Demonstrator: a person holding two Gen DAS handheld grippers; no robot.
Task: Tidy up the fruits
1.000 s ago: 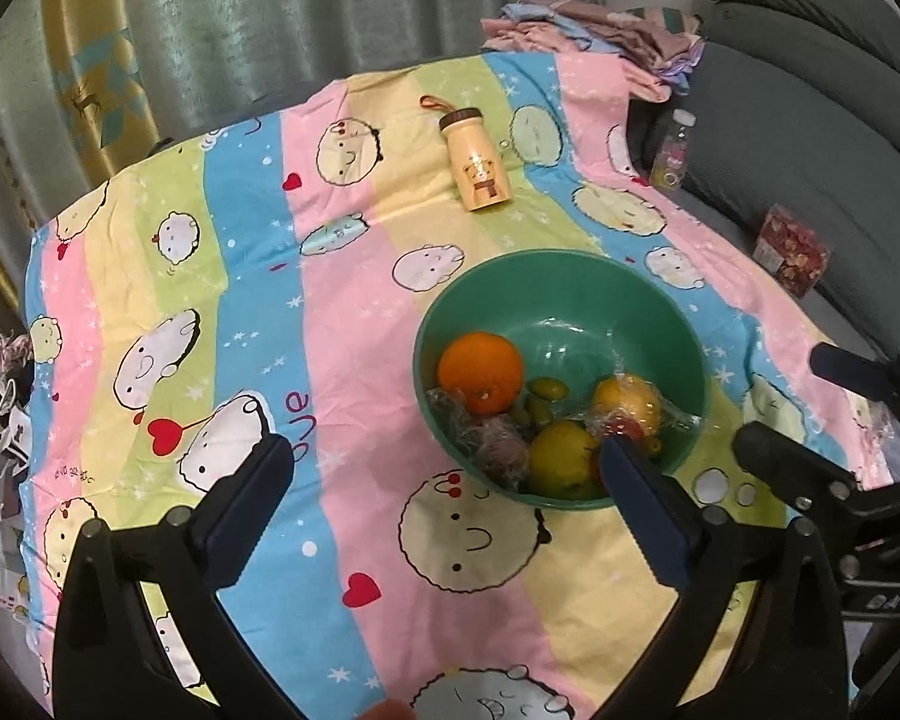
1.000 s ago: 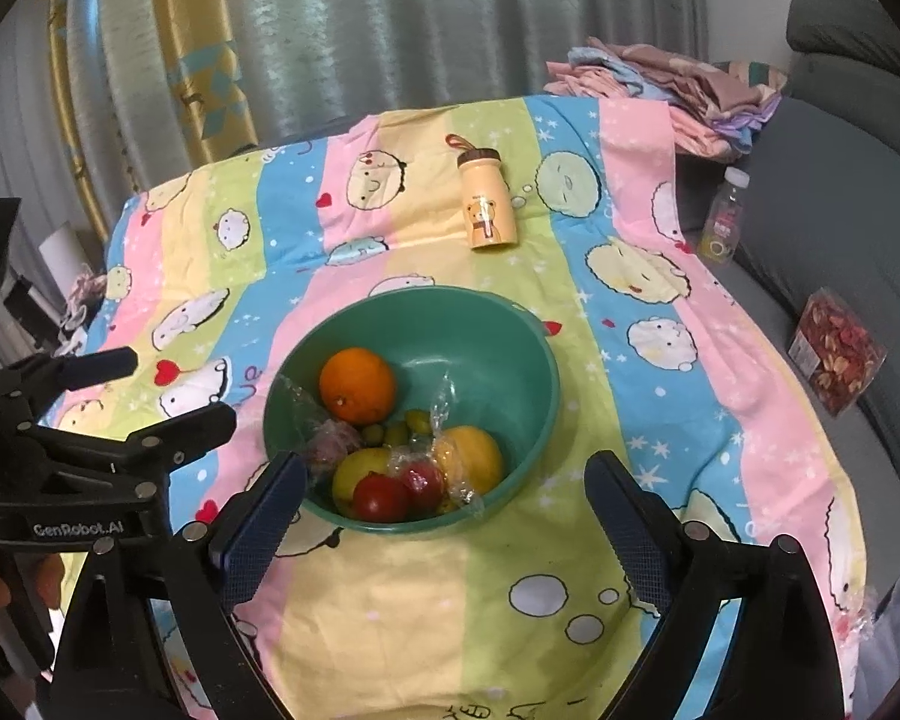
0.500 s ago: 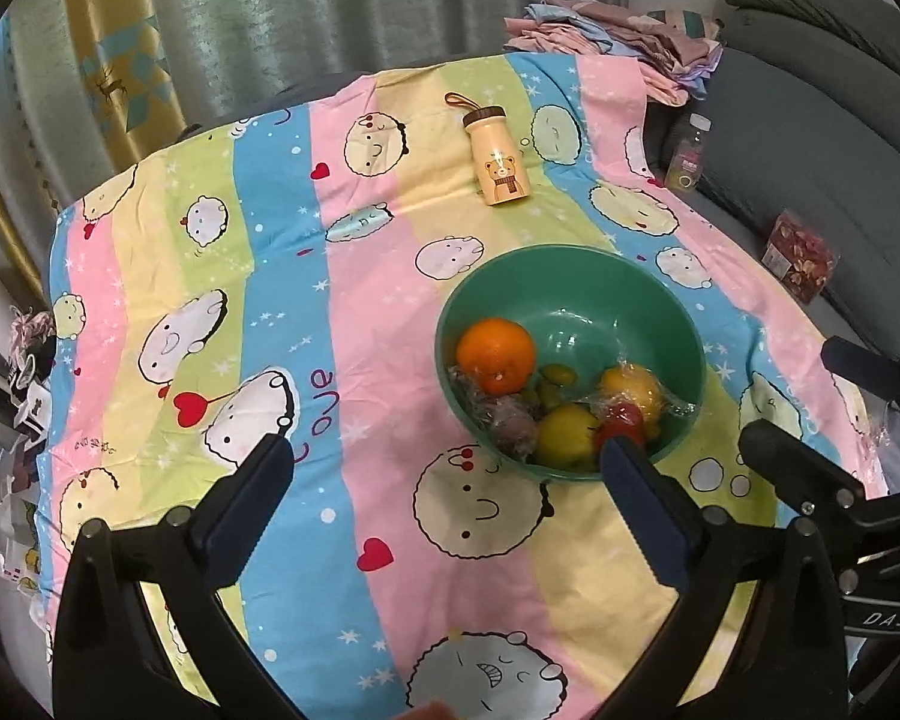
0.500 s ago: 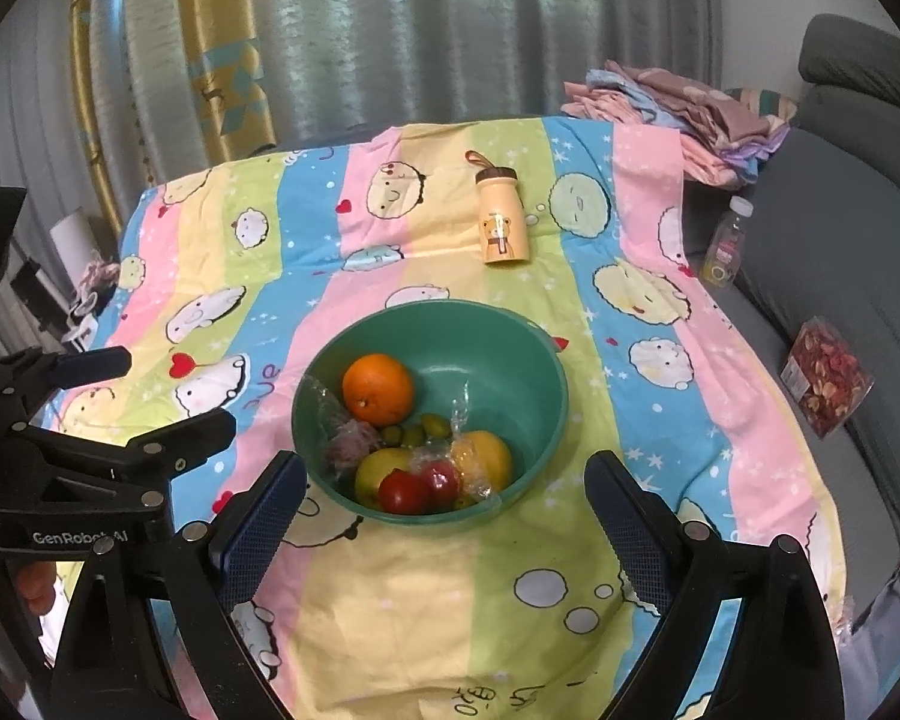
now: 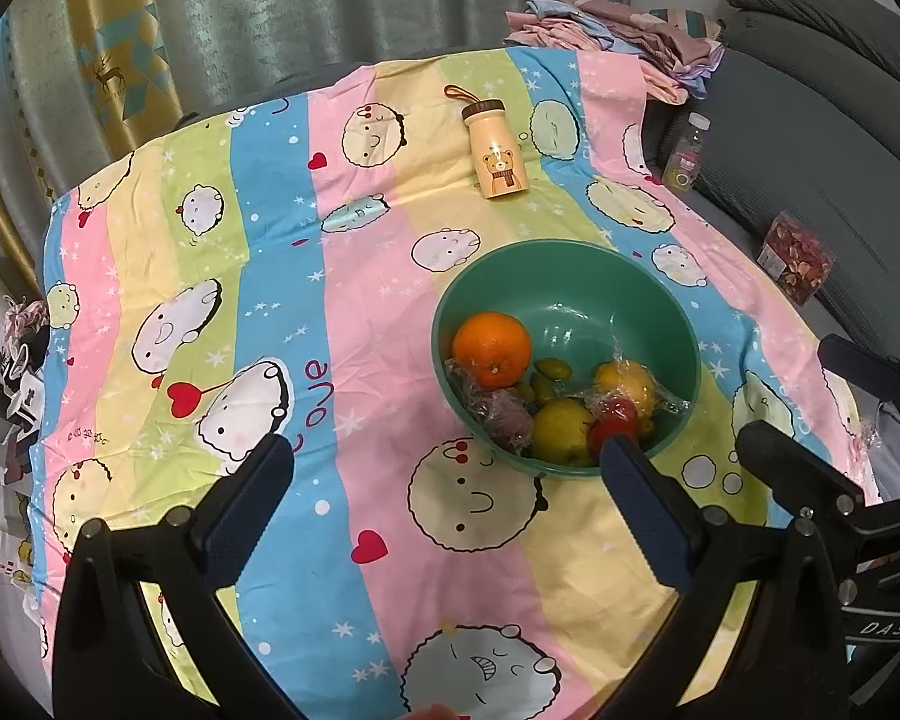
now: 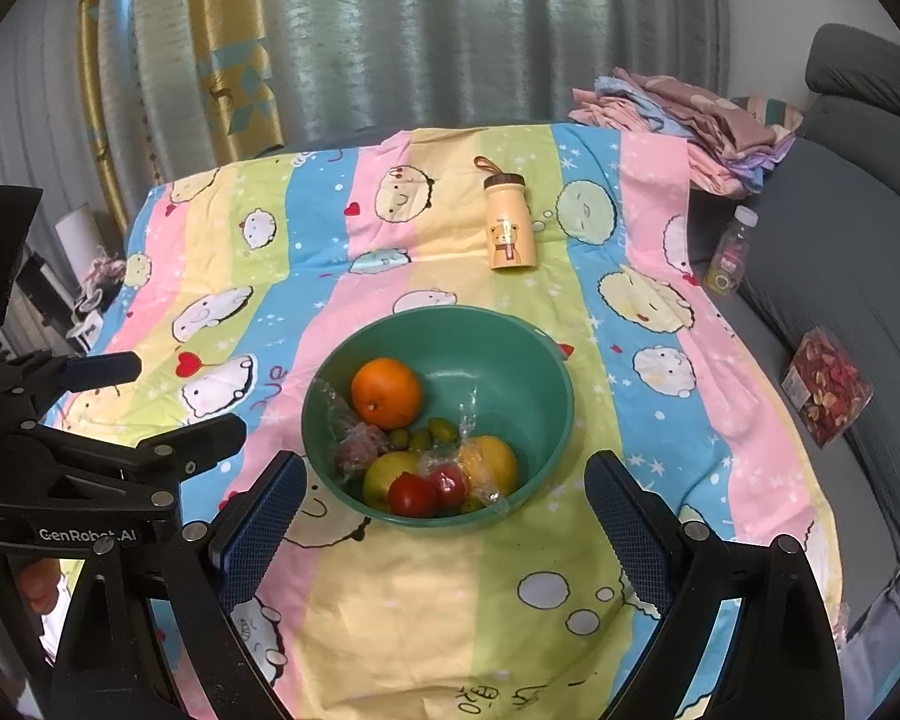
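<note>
From my left wrist camera, the left gripper's right finger (image 5: 642, 516) covers the near rim of the green bowl (image 5: 687, 330), and part of the red fruit (image 5: 615, 414). I can't identify the fruit in crinkled plastic wrap (image 6: 363, 444), nor read the clear bottle's (image 6: 731, 255) label. The hand (image 6: 6, 585) is cut off at my right view's edge.

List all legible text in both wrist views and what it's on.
"GenRobot.AI": on the left gripper body, right wrist view.
"DAS": on the right gripper body, left wrist view; it may be cut off.
"ove": on the striped cartoon tablecloth, beside the green bowl; first letter unclear.
Yellow bear bottle: small print above the bear, too small to read.
Clear bottle label on the sofa: blurred.
</note>
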